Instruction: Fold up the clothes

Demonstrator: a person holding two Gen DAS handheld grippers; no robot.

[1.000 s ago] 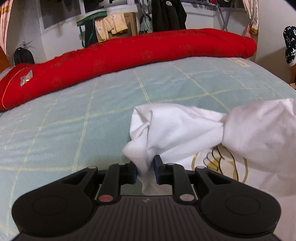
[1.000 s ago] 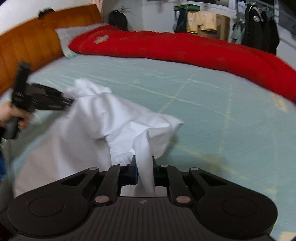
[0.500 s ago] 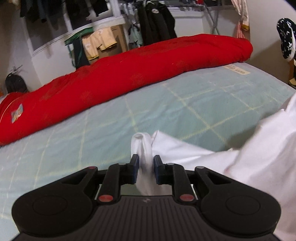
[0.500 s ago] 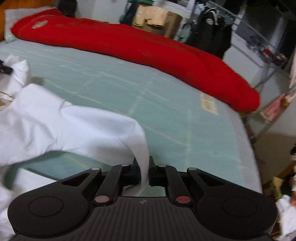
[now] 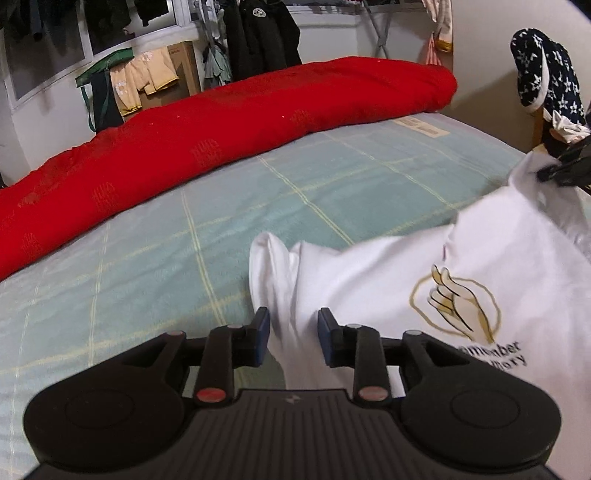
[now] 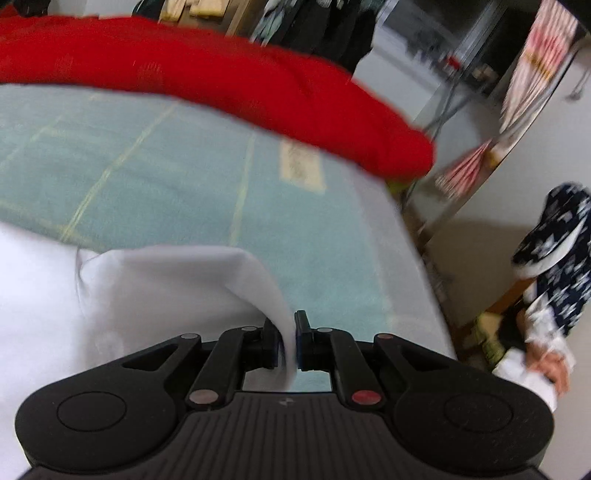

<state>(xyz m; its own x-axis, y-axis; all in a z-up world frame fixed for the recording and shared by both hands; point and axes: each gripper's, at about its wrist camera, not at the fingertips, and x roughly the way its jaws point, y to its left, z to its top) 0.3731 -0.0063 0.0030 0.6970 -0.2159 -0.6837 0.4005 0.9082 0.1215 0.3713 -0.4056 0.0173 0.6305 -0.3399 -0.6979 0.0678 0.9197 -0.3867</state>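
White T-shirt (image 5: 424, 280) spread across the bed's (image 5: 155, 258) near edge, left claw (image 5: 293, 330) just opening, jaws apart around a loose fold, right claw (image 6: 286, 338) clamped on a corner toward the foot edge

Black lettering on the white T-shirt (image 5: 424, 280), partly hidden under a gold hand emblem (image 5: 456, 304), reads in fragments "…ember" and "…ory"; the bed's yellowish label (image 5: 421, 126) is too blurred to read.

Pale green checked bed cover (image 5: 332, 192) with a long red rolled quilt (image 5: 221, 122) along its far edge. White walls (image 5: 480, 85), dark jackets hanging (image 5: 262, 33), cardboard box (image 5: 184, 66) behind.
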